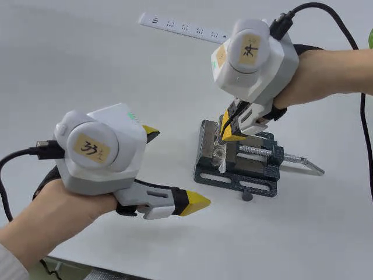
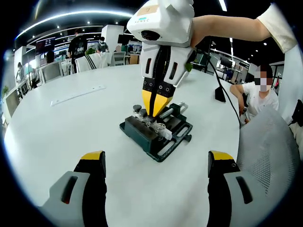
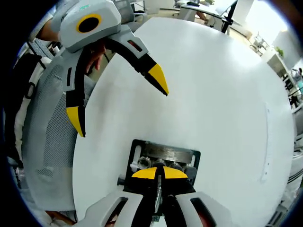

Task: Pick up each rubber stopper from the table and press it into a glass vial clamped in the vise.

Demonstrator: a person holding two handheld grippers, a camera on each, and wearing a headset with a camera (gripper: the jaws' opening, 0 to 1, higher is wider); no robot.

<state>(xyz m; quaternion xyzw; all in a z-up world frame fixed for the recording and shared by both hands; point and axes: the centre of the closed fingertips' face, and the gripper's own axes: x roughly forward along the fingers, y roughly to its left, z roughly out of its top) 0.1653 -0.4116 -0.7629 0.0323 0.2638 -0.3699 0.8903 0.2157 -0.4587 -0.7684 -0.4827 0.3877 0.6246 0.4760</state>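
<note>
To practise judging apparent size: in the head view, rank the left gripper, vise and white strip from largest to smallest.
Largest: left gripper, though it is nearest the camera, which inflates it.
Middle: vise.
Smallest: white strip, lying farthest back, so its true size is unsure.

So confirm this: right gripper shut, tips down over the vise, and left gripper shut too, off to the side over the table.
Wrong on the left gripper: it is open, its jaws wide apart in the left gripper view. The rest holds: right gripper shut, tips down over the vise, left one off to the side over the table.
</note>
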